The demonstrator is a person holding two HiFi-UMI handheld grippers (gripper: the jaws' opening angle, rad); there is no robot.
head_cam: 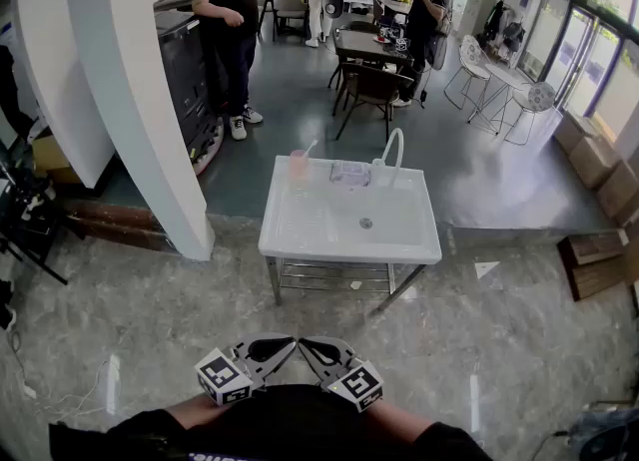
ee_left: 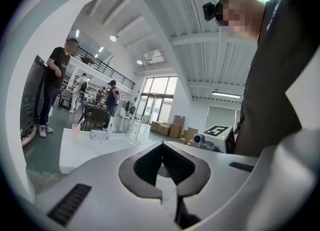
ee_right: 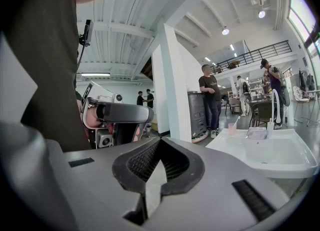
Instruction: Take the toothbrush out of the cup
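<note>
A pink cup (head_cam: 298, 166) stands at the far left corner of the white sink table (head_cam: 300, 232), with a toothbrush (head_cam: 311, 148) leaning out of it to the right. Both grippers hang close to my body, well short of the table. The left gripper (head_cam: 284, 346) and the right gripper (head_cam: 312, 347) point toward each other, tips nearly touching. The left gripper (ee_left: 162, 144) has its jaws shut with nothing in them, and the cup (ee_left: 75, 130) is small and far off. The right gripper (ee_right: 160, 140) is also shut and empty, with the cup (ee_right: 232, 128) far to its right.
On the sink's back edge are a white curved faucet (head_cam: 392, 150) and a clear box (head_cam: 349, 173). A thick white pillar (head_cam: 140, 100) rises at the left. A person (head_cam: 228, 30) stands behind it. Dark tables and chairs (head_cam: 367, 78) sit beyond, and cardboard boxes (head_cam: 594, 160) lie at the right.
</note>
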